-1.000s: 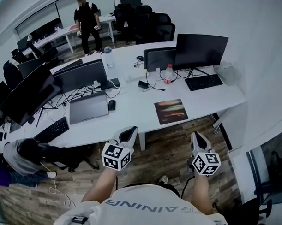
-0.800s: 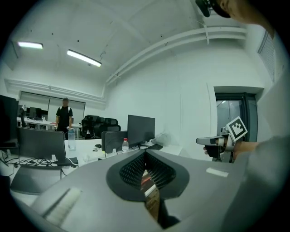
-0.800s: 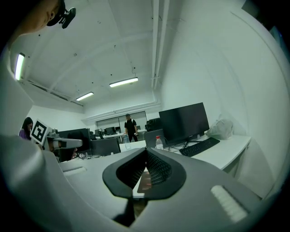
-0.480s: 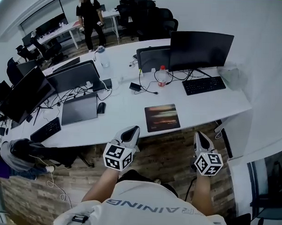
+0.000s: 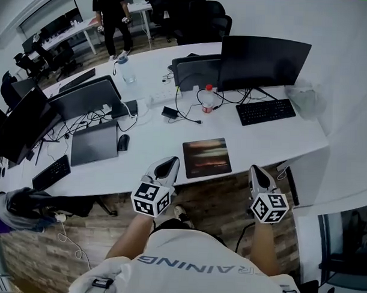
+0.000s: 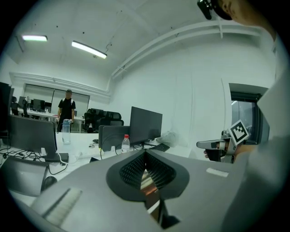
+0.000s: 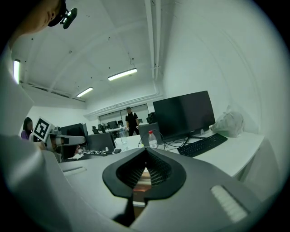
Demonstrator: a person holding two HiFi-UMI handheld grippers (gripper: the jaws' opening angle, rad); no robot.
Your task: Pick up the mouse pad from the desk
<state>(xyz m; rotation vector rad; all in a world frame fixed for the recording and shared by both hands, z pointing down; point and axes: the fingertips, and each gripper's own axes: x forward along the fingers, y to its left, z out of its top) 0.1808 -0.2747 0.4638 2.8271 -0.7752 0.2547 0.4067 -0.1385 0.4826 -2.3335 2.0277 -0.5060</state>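
The mouse pad, a dark rectangle with a blurred striped print, lies flat near the front edge of the white desk. Both grippers hover over the floor just short of that edge. My left gripper is to the pad's lower left, jaws shut and holding nothing. My right gripper is to its lower right, also shut and holding nothing. In the left gripper view the closed jaws point at the desk, and a strip of the pad shows behind them. The right gripper view shows its jaws closed too.
Behind the pad stand a black monitor, a keyboard, a red-capped bottle and cables. A grey laptop and a mouse lie to the left. A person stands at the far desks. A white wall is on the right.
Both grippers and the head camera have come closer to the desk. The mouse pad now sits nearer, between the two gripper tips. Both jaws have stayed shut.
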